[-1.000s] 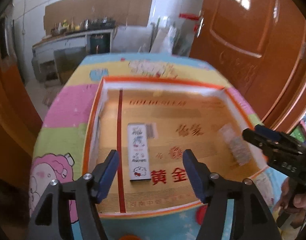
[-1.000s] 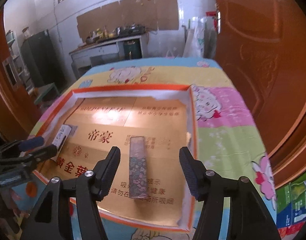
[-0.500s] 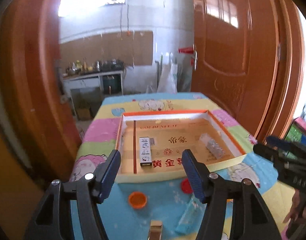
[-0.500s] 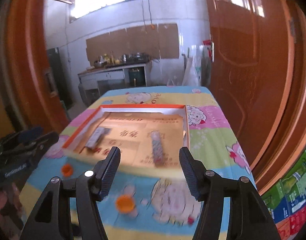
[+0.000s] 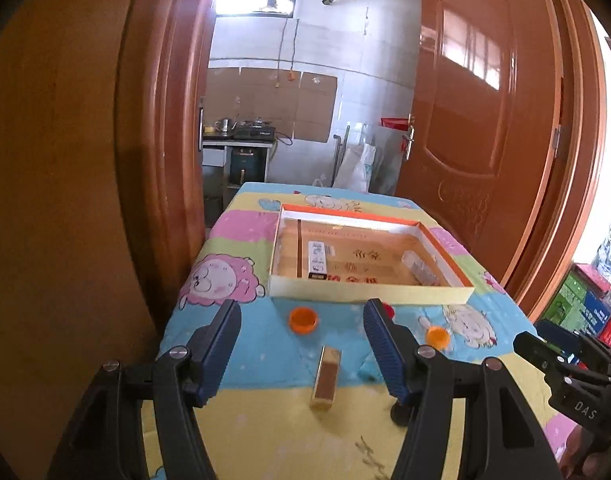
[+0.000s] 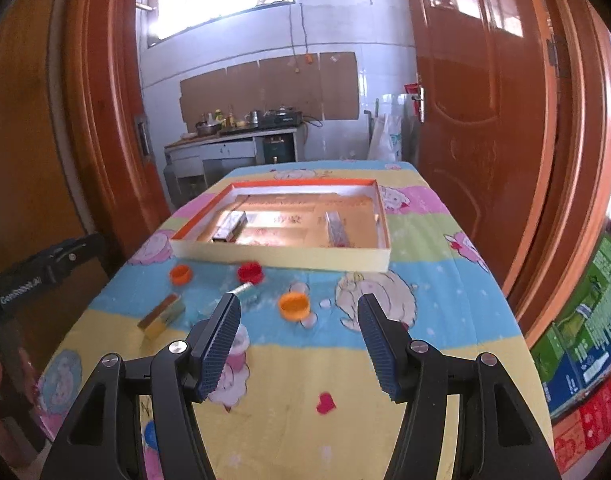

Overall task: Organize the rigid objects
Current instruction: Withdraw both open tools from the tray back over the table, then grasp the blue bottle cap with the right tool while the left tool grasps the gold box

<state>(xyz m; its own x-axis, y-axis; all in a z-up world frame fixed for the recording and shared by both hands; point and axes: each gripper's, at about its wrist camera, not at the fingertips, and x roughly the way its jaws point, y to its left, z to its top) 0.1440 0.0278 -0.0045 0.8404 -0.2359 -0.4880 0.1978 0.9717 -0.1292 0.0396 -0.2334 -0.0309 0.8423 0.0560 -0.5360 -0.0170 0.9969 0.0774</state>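
Note:
A shallow tray (image 5: 369, 294) with an orange rim lies on the cartoon-print tablecloth. Inside it are a white box (image 5: 316, 258) on the left and a patterned box (image 5: 419, 268) on the right. Loose in front of the tray are an orange cap (image 5: 303, 319), a second orange cap (image 5: 437, 335) and a gold box (image 5: 327, 376). My left gripper (image 5: 301, 344) hangs open and empty above the gold box. In the right wrist view, my right gripper (image 6: 299, 332) is open and empty, just short of an orange cap (image 6: 294, 306). A red cap (image 6: 250, 272) sits near the tray (image 6: 281, 258).
Wooden doors (image 5: 485, 128) stand close on both sides of the table. Coloured cartons (image 6: 585, 328) are stacked on the floor at the right. A kitchen counter (image 6: 233, 140) lies beyond the table's far end. A small clear item (image 6: 241, 290) lies by the red cap.
Both grippers have pulled back from over the tray toward the near end of the table. The two boxes stay in the tray. The caps and gold box have come into view.

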